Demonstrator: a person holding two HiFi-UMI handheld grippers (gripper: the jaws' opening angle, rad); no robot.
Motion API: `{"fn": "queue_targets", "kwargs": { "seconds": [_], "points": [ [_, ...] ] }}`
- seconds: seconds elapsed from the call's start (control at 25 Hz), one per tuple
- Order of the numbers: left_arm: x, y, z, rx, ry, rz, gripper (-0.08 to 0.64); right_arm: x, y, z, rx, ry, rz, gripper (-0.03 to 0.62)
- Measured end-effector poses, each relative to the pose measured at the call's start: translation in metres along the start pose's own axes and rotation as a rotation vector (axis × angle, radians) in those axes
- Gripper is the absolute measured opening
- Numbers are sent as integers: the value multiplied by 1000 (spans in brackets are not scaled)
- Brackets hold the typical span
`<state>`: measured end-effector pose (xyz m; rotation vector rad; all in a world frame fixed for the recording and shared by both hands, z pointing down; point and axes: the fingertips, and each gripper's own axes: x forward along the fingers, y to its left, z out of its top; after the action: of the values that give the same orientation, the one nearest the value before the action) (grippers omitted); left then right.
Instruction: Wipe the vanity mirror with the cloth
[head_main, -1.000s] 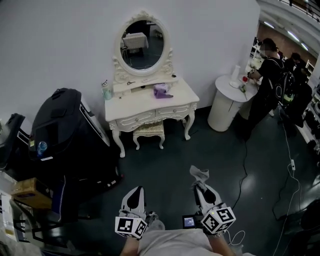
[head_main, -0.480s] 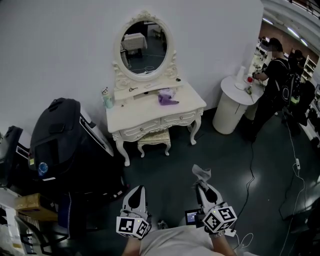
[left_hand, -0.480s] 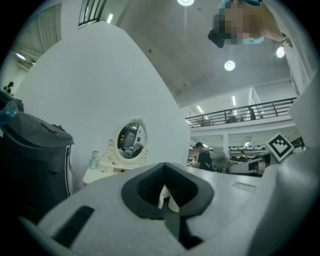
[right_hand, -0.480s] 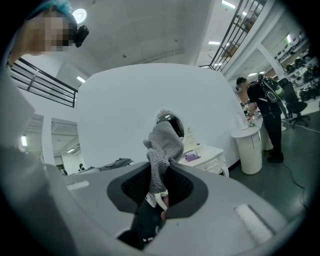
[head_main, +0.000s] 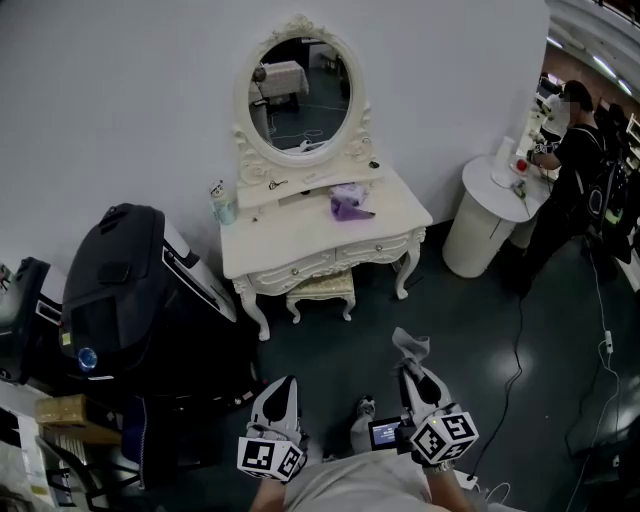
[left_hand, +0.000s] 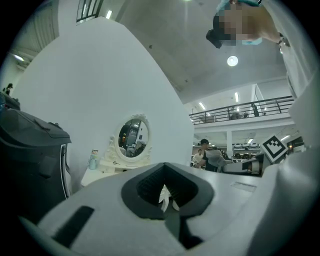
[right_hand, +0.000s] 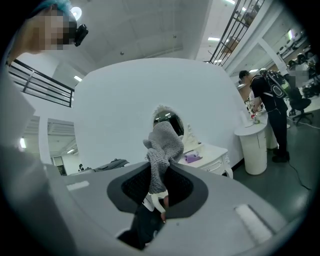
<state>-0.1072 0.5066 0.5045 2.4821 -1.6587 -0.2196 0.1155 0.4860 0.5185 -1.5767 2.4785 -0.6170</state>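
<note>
An oval vanity mirror (head_main: 300, 92) in an ornate white frame stands on a white dressing table (head_main: 310, 245) against the wall. It also shows small in the left gripper view as the mirror (left_hand: 133, 139) and, partly hidden, in the right gripper view as the mirror (right_hand: 170, 120). My right gripper (head_main: 413, 368) is shut on a grey knitted cloth (right_hand: 162, 150), whose free end sticks up past the jaws as the cloth (head_main: 410, 346). My left gripper (head_main: 276, 400) is shut and holds nothing. Both grippers hang low, well short of the table.
A purple cloth (head_main: 349, 205) and a small bottle (head_main: 224, 203) lie on the table; a stool (head_main: 320, 288) sits under it. A big black case (head_main: 130, 290) stands left. A round white table (head_main: 490, 215) and a person (head_main: 570, 180) are right. Cables cross the dark floor.
The dressing table and mirror have shifted right and slightly down in the head view, drawing nearer. Both grippers keep their places, the right one still shut on the cloth.
</note>
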Motion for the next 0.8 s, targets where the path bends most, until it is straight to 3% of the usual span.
{"fn": "queue_targets", "kwargs": {
  "seconds": [0.4, 0.6, 0.8],
  "points": [
    [122, 42, 26, 36, -37, 111, 0, 136, -51, 50, -9, 34, 127, 72],
    [168, 51, 34, 39, -74, 182, 0, 188, -76, 75, -55, 62, 193, 72],
    [205, 59, 30, 39, -62, 204, 0, 223, -92, 89, -56, 76, 211, 72]
  ]
}}
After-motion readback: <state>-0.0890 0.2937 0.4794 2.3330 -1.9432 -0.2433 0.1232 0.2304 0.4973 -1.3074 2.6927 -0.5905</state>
